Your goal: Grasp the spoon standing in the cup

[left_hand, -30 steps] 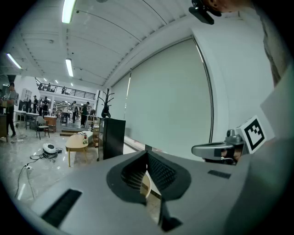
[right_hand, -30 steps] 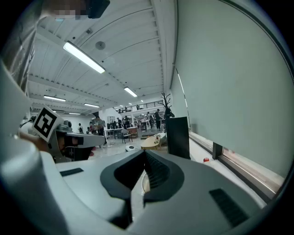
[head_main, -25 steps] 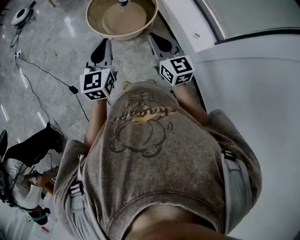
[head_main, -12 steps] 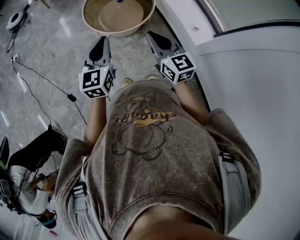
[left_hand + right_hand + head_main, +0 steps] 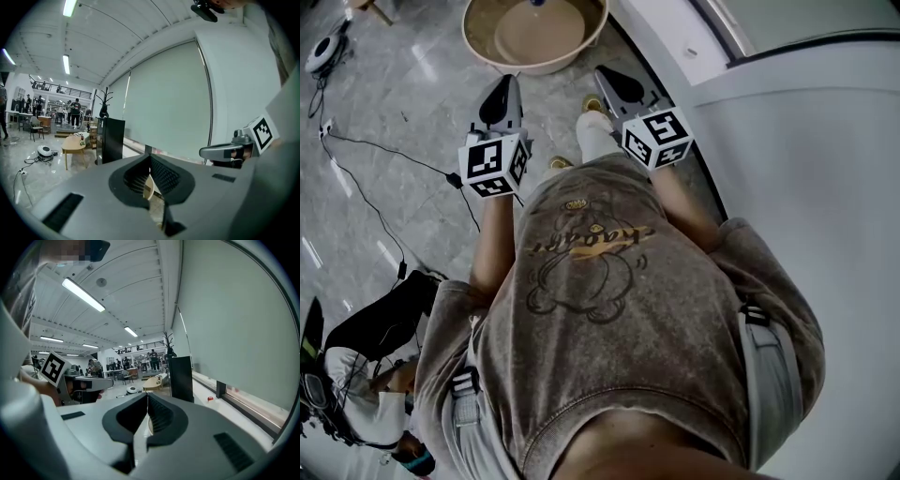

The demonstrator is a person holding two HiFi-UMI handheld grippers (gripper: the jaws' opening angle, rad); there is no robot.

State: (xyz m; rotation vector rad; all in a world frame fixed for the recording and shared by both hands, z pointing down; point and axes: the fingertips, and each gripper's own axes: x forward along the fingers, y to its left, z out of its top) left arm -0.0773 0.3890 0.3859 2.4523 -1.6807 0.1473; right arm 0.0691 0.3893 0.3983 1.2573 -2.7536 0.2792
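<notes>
In the head view I hold both grippers out in front of my chest, above a marble floor. The left gripper (image 5: 502, 92) is shut, its jaws meeting with nothing between them (image 5: 150, 158). The right gripper (image 5: 616, 84) is shut and empty too (image 5: 147, 398). Ahead stands a round wooden table (image 5: 534, 37), cut by the top edge. A small dark object (image 5: 536, 3) shows at its far rim; I cannot tell whether it is the cup. No spoon shows in any view. Each gripper view shows the other gripper beside it (image 5: 225, 151) (image 5: 86, 383).
A white curved wall or ledge (image 5: 787, 141) runs along the right. My shoe (image 5: 592, 131) is on the floor between the grippers. A black cable (image 5: 375, 183) and a round white device (image 5: 323, 52) lie at left, a dark bag (image 5: 380, 314) at lower left. A black cabinet (image 5: 111, 138) stands ahead.
The round table has slid a little up and left in the head view. A shoe has stepped into view between the grippers. Both grippers stay shut, side by side.
</notes>
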